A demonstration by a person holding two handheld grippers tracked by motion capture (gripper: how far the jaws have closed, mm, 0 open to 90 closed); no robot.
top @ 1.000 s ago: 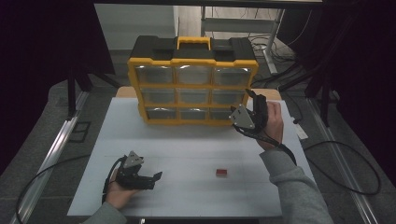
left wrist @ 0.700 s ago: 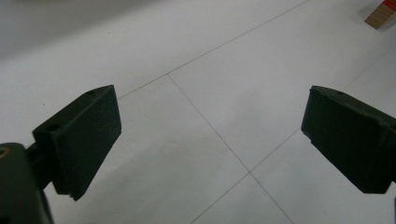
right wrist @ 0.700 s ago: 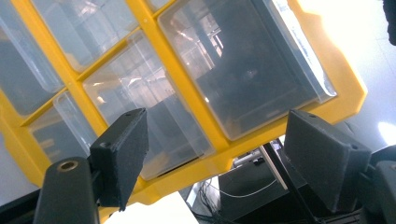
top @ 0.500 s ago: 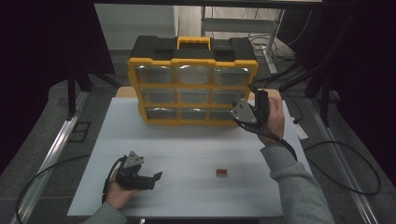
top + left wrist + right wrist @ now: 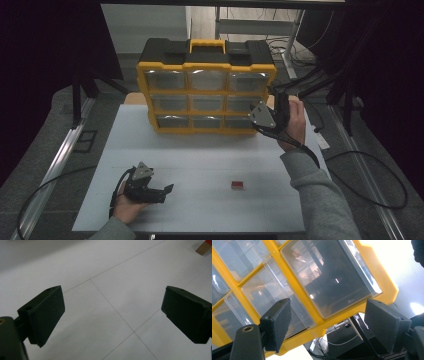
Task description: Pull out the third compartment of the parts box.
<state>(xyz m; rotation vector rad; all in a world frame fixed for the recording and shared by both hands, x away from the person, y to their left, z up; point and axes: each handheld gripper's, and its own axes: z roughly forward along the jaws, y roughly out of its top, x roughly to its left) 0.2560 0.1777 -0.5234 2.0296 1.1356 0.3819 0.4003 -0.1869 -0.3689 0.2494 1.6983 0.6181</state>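
Yellow-framed plastic organiser case (image 5: 206, 90) with clear drawers: right gripper (image 5: 327, 322) beside it, jaws spread, empty; left gripper (image 5: 112, 315) likewise over white table (image 5: 200, 160).

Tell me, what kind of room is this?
Probably a lab or workshop set up for recording. A white table stands inside a dark metal frame, cables trail across the floor, and a yellow parts box with clear drawers stands on the table.

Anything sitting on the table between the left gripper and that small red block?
Nothing: in the high view the white table is bare between the left gripper and the small red block. The left gripper view shows the same bare surface past its open jaws.
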